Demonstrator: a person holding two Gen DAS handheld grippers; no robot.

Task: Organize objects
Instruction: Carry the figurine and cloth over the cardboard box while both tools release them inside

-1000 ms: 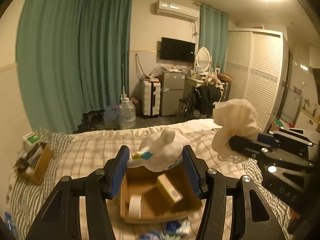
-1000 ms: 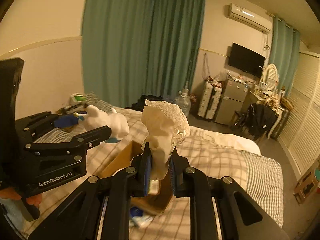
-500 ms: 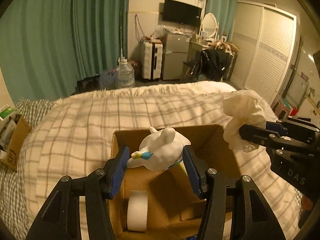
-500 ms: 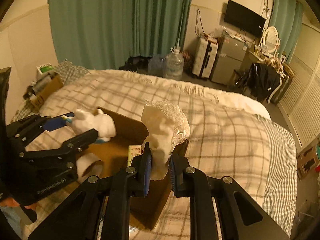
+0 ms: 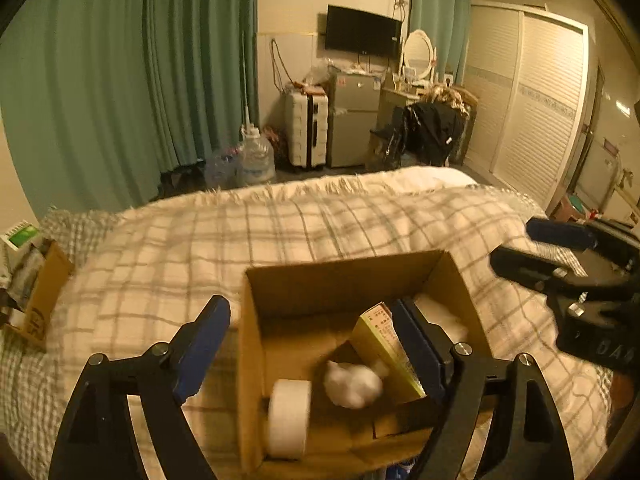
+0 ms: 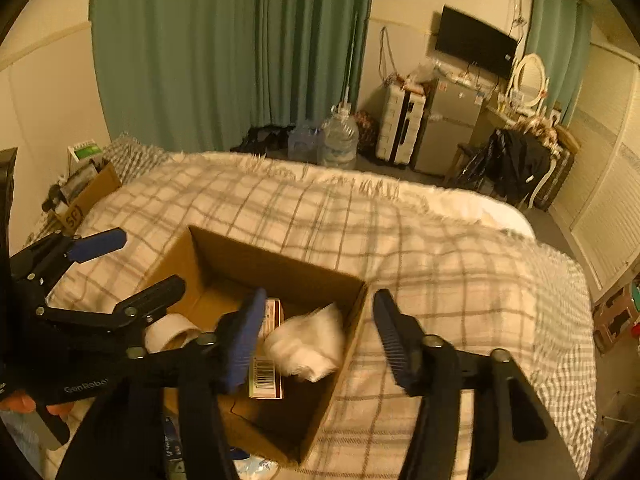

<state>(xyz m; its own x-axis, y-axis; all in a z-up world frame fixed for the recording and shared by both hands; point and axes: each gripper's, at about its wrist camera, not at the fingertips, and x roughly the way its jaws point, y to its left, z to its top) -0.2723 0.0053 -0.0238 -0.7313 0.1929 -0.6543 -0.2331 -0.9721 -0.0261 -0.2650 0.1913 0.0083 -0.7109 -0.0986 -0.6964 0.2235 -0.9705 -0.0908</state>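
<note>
An open cardboard box (image 5: 340,276) (image 6: 280,268) sits on the checked bed. Inside lie a white tape roll (image 5: 289,416) (image 6: 172,330), a yellow carton (image 5: 386,344) (image 6: 266,364), a blurred white toy figure (image 5: 353,384) and a white lacy cloth (image 6: 308,344) (image 5: 440,316). My left gripper (image 5: 316,344) is open and empty above the box; it also shows in the right wrist view (image 6: 132,264). My right gripper (image 6: 320,336) is open and empty over the box's right rim; it also shows in the left wrist view (image 5: 536,248).
The checked blanket (image 5: 280,224) covers the bed. A second cardboard box with items (image 5: 36,300) (image 6: 88,192) sits at the bed's left edge. Blue and white packets (image 6: 176,444) lie in front of the box. Water jugs (image 5: 254,160), a suitcase and a fridge stand beyond the bed.
Both grippers opened. The white toy dropped from the left gripper into the box, and the lacy cloth dropped from the right gripper into the box.
</note>
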